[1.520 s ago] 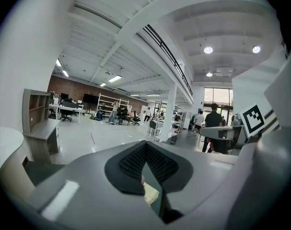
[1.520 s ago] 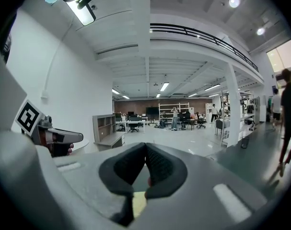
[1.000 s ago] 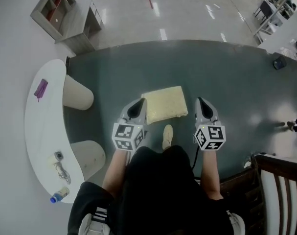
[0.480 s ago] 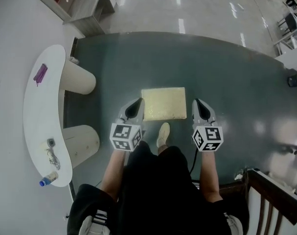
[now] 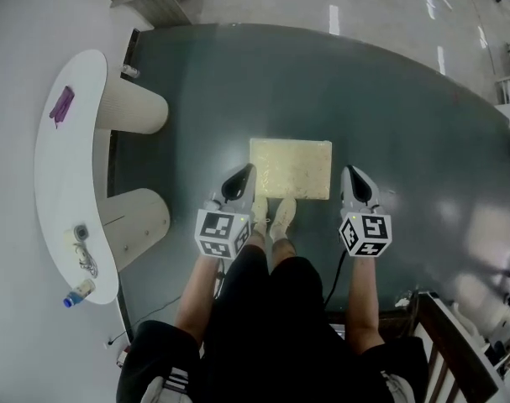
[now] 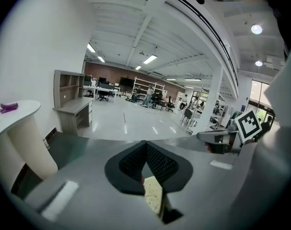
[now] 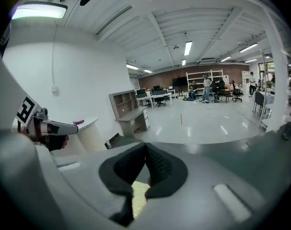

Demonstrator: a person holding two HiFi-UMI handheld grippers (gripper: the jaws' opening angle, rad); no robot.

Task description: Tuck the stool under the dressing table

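Note:
The stool (image 5: 290, 168), a low square seat with a pale yellow top, stands on the dark green mat right in front of the person's feet. The white curved dressing table (image 5: 57, 191) with two cream round legs lies to the left, well apart from the stool. My left gripper (image 5: 240, 177) hangs at the stool's near left corner and my right gripper (image 5: 355, 179) just off its near right corner. Both are shut with nothing between the jaws. In the left gripper view the stool top (image 6: 154, 200) shows below the shut jaws; likewise the stool top (image 7: 139, 195) in the right gripper view.
On the table lie a purple item (image 5: 61, 104), small things (image 5: 81, 250) and a bottle (image 5: 76, 293). A dark wooden chair (image 5: 456, 342) stands at the lower right. A grey shelf desk (image 6: 73, 104) stands beyond the mat. People move far off in the hall.
Both grippers have sunk and moved forward, now flanking the stool's near corners. The person's feet have come up to the stool. Both stay shut.

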